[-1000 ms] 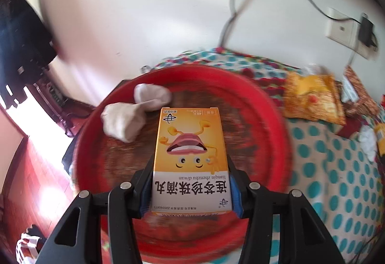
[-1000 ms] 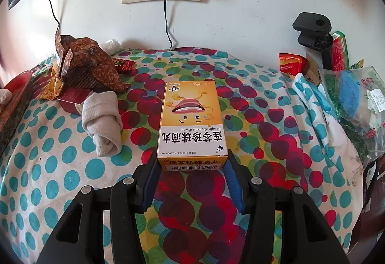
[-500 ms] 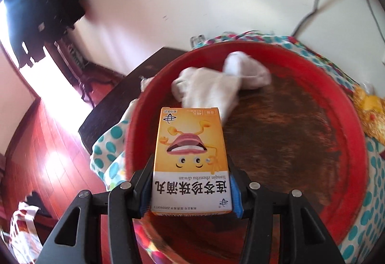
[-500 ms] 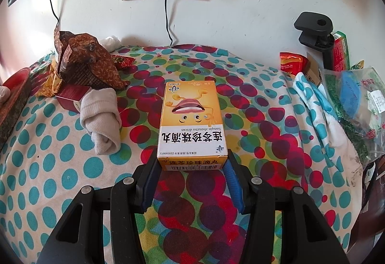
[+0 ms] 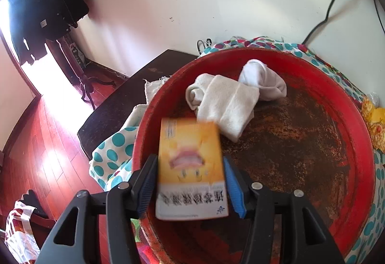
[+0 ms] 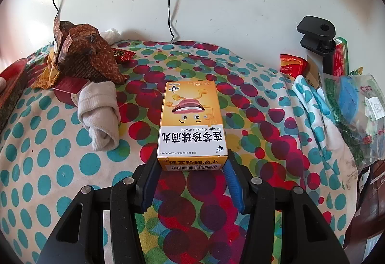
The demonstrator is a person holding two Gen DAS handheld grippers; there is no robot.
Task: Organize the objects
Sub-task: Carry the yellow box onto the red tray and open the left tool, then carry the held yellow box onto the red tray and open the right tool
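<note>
In the left wrist view my left gripper (image 5: pixel 190 182) has its blue pads spread a little wider than an orange medicine box (image 5: pixel 190 167). The box is blurred between them, over the near left part of a round red tray (image 5: pixel 336 100). Two rolled white socks (image 5: pixel 231 98) lie in the tray's far part. In the right wrist view my right gripper (image 6: pixel 191 167) is shut on a second orange medicine box (image 6: pixel 191 117) and holds it over the polka-dot cloth (image 6: pixel 48 163). A rolled white sock (image 6: pixel 101 115) lies on the cloth to its left.
Brown and gold wrappers (image 6: pixel 84 57) and a dark red small box (image 6: pixel 69 87) sit at the back left. Snack packets (image 6: pixel 291 64), a black clamp (image 6: pixel 317 33) and a plastic bag (image 6: pixel 356 107) crowd the right edge. Left of the tray the table (image 5: pixel 115 117) ends over a red wood floor.
The left gripper's jaws have opened and its orange box is blurred, slipping from between the pads over the tray's left side. The right gripper and its box have barely moved.
</note>
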